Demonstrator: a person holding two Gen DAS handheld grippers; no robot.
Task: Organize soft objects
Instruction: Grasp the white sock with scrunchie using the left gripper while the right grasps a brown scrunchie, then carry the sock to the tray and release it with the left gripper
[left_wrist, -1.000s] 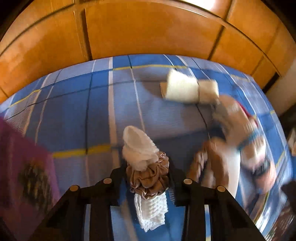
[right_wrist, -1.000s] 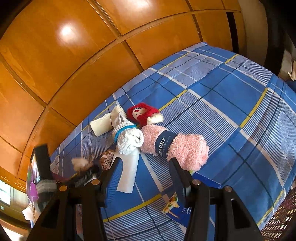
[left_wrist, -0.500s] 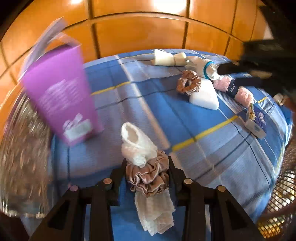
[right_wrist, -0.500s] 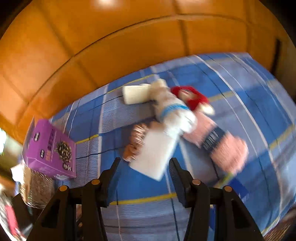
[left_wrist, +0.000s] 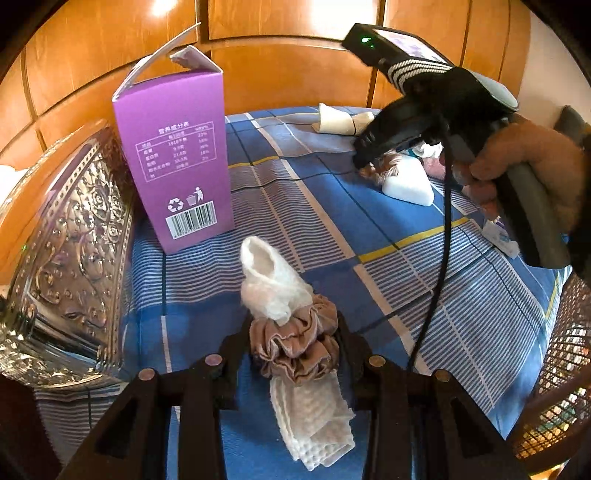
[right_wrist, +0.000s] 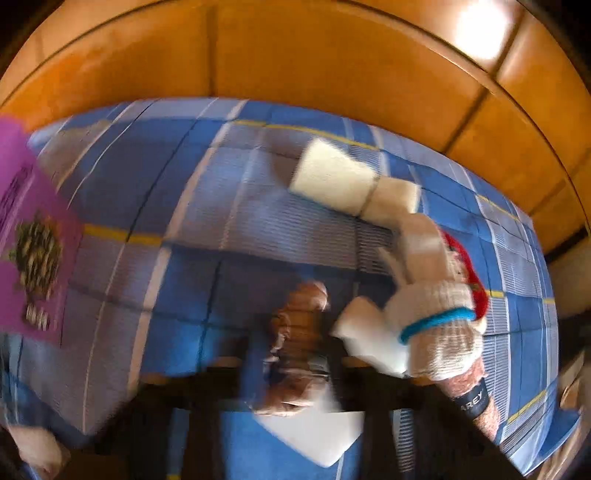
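Observation:
My left gripper (left_wrist: 293, 354) is shut on a bundle: a brown scrunchie (left_wrist: 295, 349) wrapped around a white mesh cloth (left_wrist: 273, 288), held above the blue checked cloth (left_wrist: 424, 295). My right gripper (right_wrist: 295, 354) is low over a second brown scrunchie (right_wrist: 295, 332) and a white sponge (right_wrist: 373, 339); its jaws straddle the scrunchie, blurred, so the grip is unclear. It also shows in the left wrist view (left_wrist: 365, 155). A white glove with a blue band (right_wrist: 432, 325), a red-haired doll (right_wrist: 469, 269) and a pink sock (right_wrist: 476, 402) lie to the right.
A purple carton (left_wrist: 177, 166) stands at the back left, beside an embossed silver tray (left_wrist: 70, 251). A tied cream cloth roll (right_wrist: 351, 184) lies near the wooden wall (left_wrist: 295, 62). A wicker basket (left_wrist: 554, 369) sits at the right edge.
My right gripper has dropped down onto the second scrunchie and sponge. My left gripper has kept its bundle and swung slightly, bringing the carton and tray closer.

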